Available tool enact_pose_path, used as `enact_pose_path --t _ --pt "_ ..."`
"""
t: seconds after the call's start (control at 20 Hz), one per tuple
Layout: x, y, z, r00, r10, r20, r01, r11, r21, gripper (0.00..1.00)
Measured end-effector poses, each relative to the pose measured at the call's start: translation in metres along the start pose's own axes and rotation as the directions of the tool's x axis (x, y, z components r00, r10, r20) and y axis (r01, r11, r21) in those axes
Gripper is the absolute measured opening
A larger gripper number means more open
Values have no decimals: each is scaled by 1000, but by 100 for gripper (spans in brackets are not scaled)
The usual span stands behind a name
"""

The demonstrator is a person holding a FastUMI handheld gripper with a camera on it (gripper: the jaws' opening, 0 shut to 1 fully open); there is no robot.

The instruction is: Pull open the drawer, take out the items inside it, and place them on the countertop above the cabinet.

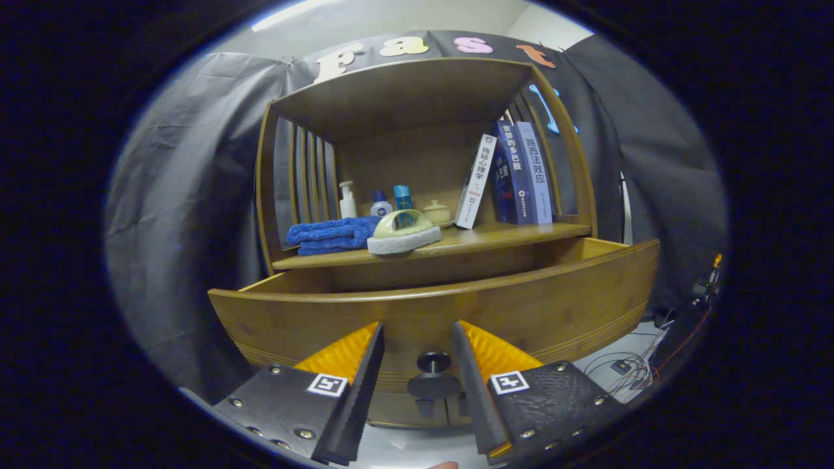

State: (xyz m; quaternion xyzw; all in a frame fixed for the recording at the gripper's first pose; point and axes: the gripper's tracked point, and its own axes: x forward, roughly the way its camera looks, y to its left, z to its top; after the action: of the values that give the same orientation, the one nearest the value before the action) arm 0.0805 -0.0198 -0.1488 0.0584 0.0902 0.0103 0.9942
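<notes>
So the drawer [456, 306] is pulled out toward the camera, and its knob [433, 374] sits right between the tongs [418, 339], which are spread apart and not gripping anything. Can't see inside the drawer from this angle. On the surface [521, 233] above it: a blue towel [329, 236], a sponge [404, 233], some bottles [374, 202], a small jar [436, 212] and books [515, 176] leaning together.

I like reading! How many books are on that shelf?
3 books. A white book leans beside the small lidded jar; two blue books stand against the shelf's side. More may hide behind.
</notes>
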Motion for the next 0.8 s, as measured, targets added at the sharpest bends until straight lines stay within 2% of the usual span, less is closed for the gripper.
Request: enact_pose_path --t 0.8 --pt "77 0 8 998 42 -44 -42 999 -17 65"
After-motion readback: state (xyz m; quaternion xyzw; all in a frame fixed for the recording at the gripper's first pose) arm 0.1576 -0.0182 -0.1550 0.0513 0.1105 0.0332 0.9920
